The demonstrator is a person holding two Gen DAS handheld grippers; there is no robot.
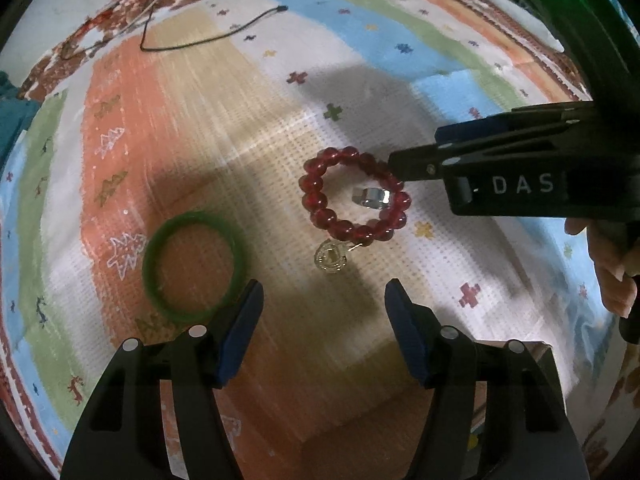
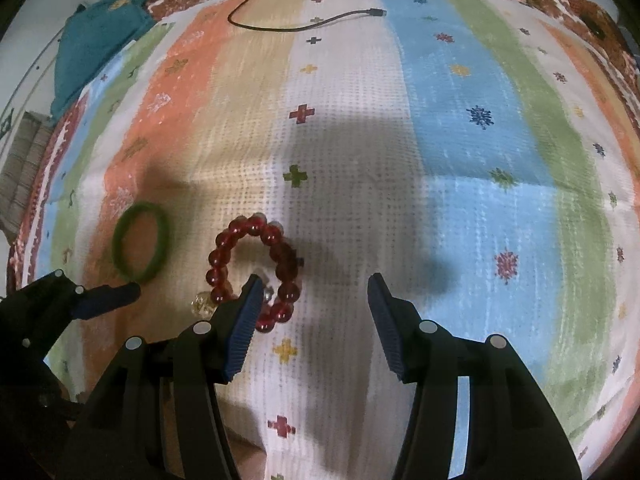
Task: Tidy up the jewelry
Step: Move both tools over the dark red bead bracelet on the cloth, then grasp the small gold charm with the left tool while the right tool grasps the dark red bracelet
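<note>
Nothing looks sorted yet. The red bead bracelet (image 1: 354,196) lies loose on the striped cloth (image 1: 240,120), a silver ring (image 1: 370,197) inside it, the green bangle (image 1: 192,266) at nine o'clock. The left gripper (image 1: 324,300) and right gripper (image 2: 312,292) both gape, empty.

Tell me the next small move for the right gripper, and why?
Probably ease the open right gripper left and down over the red bead bracelet: its left finger already overlaps the beads, nothing is held, and the silver ring lies inside the loop.
</note>
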